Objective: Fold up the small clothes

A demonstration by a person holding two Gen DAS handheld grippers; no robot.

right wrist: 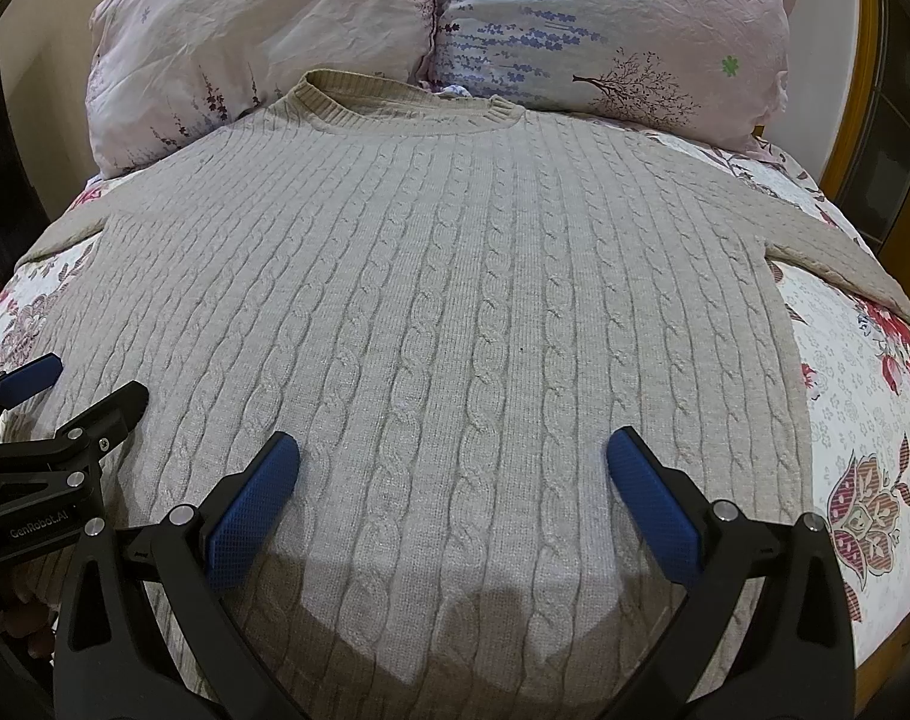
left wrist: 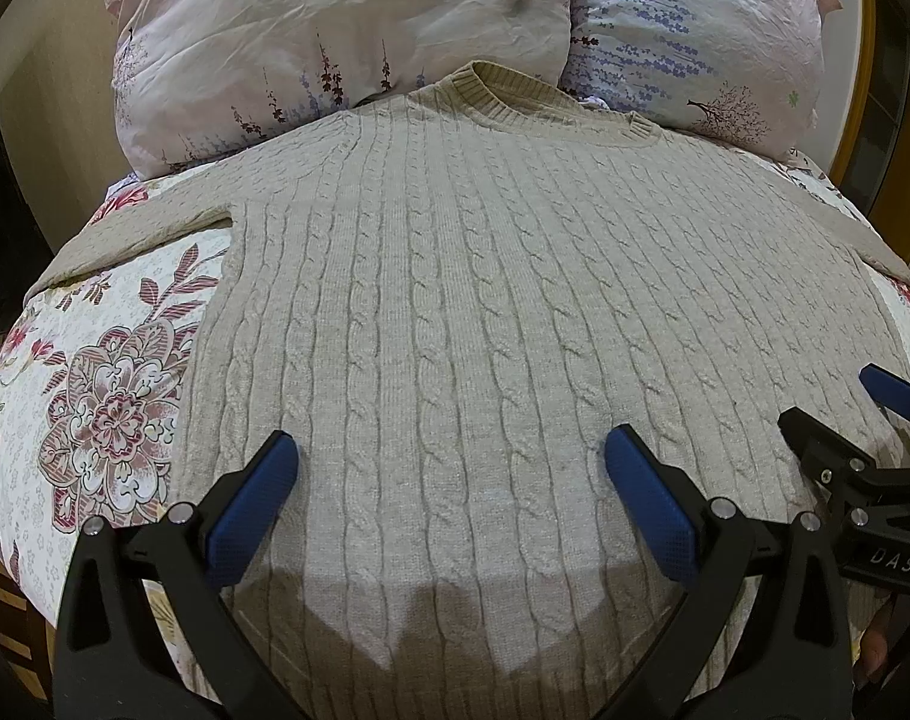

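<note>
- The sweater (left wrist: 455, 312) lies flat on the bed (left wrist: 95, 396), front side up. Its long axis runs straight away from me, with the collar (left wrist: 550, 102) at the far end against the two pillows (left wrist: 335, 36) and the hem out of sight below my fingers.
- My left gripper (left wrist: 452, 468) hangs over the lower left part of the body, fingers spread wide and holding nothing. I can't tell whether the pads touch the knit.
- My right gripper (right wrist: 453, 468) hangs over the lower right part, equally wide and empty, just beside the left one.
- The left sleeve (left wrist: 125, 240) runs out sideways toward the bed's left edge, and the right sleeve (right wrist: 844, 252) does the same on the right. Each sleeve is nearer the gripper on its own side, so I judge the first fold is either sleeve brought in across the body.
- The sweater is a beige cable knit with a ribbed collar. It looks thick and soft, smoothed out with no big wrinkles.
- Nothing is folded yet, as far as I can see.
</note>
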